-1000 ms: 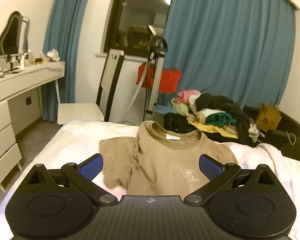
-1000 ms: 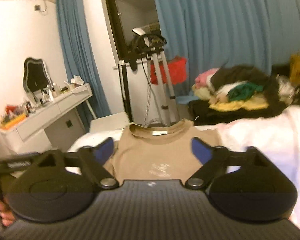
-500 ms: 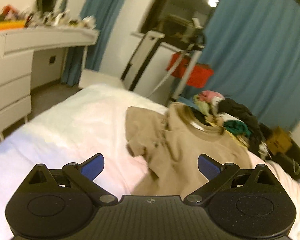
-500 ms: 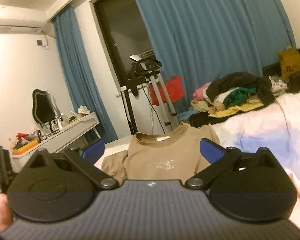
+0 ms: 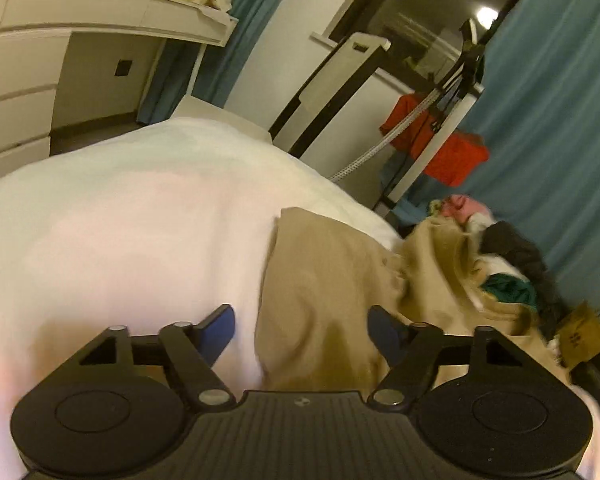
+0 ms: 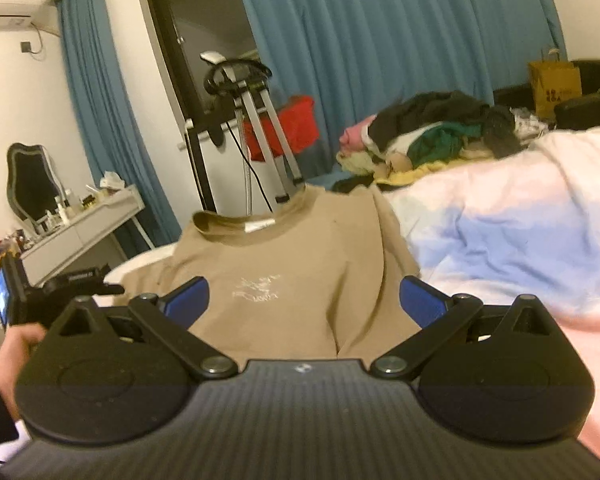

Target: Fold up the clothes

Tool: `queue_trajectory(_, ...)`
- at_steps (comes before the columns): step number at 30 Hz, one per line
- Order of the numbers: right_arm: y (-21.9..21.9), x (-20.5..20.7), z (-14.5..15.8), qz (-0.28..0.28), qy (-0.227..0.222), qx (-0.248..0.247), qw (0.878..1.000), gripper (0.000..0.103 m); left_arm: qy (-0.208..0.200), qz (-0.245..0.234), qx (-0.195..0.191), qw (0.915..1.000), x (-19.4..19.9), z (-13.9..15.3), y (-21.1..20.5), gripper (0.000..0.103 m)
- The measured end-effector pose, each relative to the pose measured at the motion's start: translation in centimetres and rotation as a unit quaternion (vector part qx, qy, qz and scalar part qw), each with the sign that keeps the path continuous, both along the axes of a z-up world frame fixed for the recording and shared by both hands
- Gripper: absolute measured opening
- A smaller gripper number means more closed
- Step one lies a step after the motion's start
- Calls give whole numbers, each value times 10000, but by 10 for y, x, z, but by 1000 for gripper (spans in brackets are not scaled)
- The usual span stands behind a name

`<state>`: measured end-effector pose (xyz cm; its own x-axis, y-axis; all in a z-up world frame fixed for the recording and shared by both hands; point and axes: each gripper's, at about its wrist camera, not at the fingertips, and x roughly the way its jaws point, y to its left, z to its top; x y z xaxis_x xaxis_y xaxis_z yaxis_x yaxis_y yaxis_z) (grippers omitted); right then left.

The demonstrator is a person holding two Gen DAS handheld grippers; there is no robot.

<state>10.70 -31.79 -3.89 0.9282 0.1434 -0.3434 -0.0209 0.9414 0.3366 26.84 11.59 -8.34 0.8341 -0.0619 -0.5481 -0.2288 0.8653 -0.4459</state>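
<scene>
Step in hand: approach for the first fold. Tan T-shirt [image 6: 284, 276] lies face up on the white duvet [image 5: 140, 216], collar at the far end. Left gripper [image 5: 302, 330] is closing, its fingers straddling the shirt's left edge by the sleeve, pads not yet pressing cloth. Right gripper [image 6: 304, 300] spread wide over the lower chest, nothing grasped

Next move, by my reading: pinch the side edges and carry them inward

Around: clothes pile [image 6: 432, 140] far right, vanity desk [image 6: 88, 220] far left. Nothing blocks the reach
</scene>
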Motion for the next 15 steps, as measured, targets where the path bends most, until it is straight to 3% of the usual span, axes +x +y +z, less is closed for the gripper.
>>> queue_trajectory(3,4,17,-15,-10,215,11,9998,103,48,171,278,9995,22,-6,3,44)
queue_trajectory(6,4,26,-25,-41,339,57,9994,103,122,61,110,9998,40,-4,14,22)
queue_trajectory(7,5,26,-25,-47,357,88,9993,103,291,-29,128,9995,50,-1,18,10)
queue_trajectory(8,5,27,-26,-51,373,119,9992,103,360,-39,237,9991,57,5,22,5)
queue_trajectory(15,14,30,-27,-51,369,-66,9993,103,167,511,1171,9917,89,65,46,1)
